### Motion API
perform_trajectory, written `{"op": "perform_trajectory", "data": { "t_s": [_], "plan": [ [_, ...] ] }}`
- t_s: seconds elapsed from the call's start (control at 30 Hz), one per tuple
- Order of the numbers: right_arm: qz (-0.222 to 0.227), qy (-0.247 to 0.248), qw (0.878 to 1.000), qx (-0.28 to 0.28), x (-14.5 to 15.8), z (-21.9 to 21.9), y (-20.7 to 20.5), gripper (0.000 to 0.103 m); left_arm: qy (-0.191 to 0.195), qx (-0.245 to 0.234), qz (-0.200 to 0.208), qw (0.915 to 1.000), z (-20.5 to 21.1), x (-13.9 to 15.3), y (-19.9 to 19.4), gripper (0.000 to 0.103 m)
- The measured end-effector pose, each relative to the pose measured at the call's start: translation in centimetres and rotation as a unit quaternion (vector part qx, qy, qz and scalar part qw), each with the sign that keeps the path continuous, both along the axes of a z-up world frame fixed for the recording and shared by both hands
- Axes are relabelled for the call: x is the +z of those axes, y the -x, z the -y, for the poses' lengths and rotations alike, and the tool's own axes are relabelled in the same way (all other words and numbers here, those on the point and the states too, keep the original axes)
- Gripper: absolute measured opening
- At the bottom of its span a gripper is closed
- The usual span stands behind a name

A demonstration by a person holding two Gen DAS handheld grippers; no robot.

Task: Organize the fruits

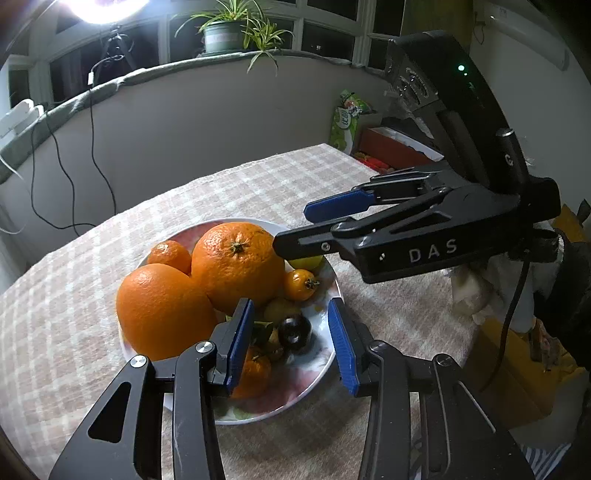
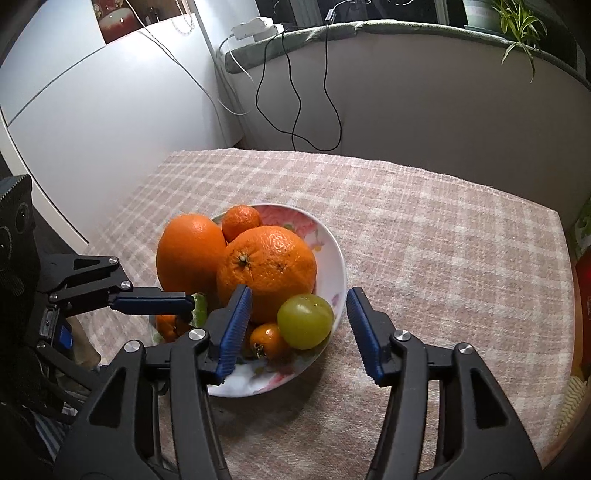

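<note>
A white floral plate [image 1: 325, 365] [image 2: 325, 236] on the checked tablecloth holds two big oranges [image 1: 240, 258] [image 2: 269, 266], a small mandarin [image 1: 170, 254] [image 2: 242, 219], a green plum-like fruit [image 2: 304, 321], a small orange fruit [image 1: 300, 283] [image 2: 267, 341], a dark plum [image 1: 294, 330] and another mandarin [image 1: 255, 373]. My left gripper [image 1: 291, 339] is open and empty, just above the plate's near side. My right gripper [image 2: 299, 328] is open and empty, its fingers on either side of the green fruit; it also shows in the left wrist view [image 1: 295, 229].
The checked tablecloth [image 2: 443, 240] covers the table. Cables hang on the wall behind. A potted plant [image 1: 229, 33] stands on the sill. A green bag [image 1: 347, 118] and a red box [image 1: 391, 147] lie beyond the table's far edge.
</note>
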State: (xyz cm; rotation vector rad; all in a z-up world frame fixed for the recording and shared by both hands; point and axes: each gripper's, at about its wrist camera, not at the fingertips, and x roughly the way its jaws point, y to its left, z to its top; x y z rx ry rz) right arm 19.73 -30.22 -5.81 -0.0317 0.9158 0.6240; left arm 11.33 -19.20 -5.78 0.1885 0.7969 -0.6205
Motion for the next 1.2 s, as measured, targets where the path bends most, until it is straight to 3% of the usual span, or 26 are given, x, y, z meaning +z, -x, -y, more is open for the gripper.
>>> {"op": "perform_trajectory", "data": {
  "t_s": [0.63,0.73,0.83,0.9,0.97,1.1,1.2],
  "plan": [
    [0.023,0.001,1.0,-0.019,1.9,0.5,2.3,0.062,0.012,0.012,0.007,0.9998,-1.6,1.0,1.5,0.04],
    [0.036,0.005,0.999,-0.03,2.4,0.5,3.0,0.074,0.018,0.018,0.007,0.9997,-2.0,1.2,1.7,0.047],
    [0.045,0.006,0.998,-0.044,3.0,0.6,4.1,0.075,0.021,0.029,0.007,0.9993,-2.6,1.2,2.1,0.05],
    [0.055,0.014,0.997,-0.057,3.2,0.5,4.8,0.075,0.024,0.04,0.007,0.9989,-3.1,1.2,2.5,0.059],
    [0.067,0.023,0.995,-0.075,3.5,0.5,5.7,0.085,0.026,0.051,0.008,0.9983,-3.5,1.3,2.7,0.063],
    [0.091,0.035,0.989,-0.109,4.0,0.6,7.5,0.088,0.028,0.081,0.009,0.9963,-4.4,1.5,3.4,0.072],
    [0.11,0.051,0.984,-0.132,4.2,0.6,8.8,0.095,0.024,0.111,0.01,0.9935,-5.1,1.4,3.9,0.073]
  ]
}}
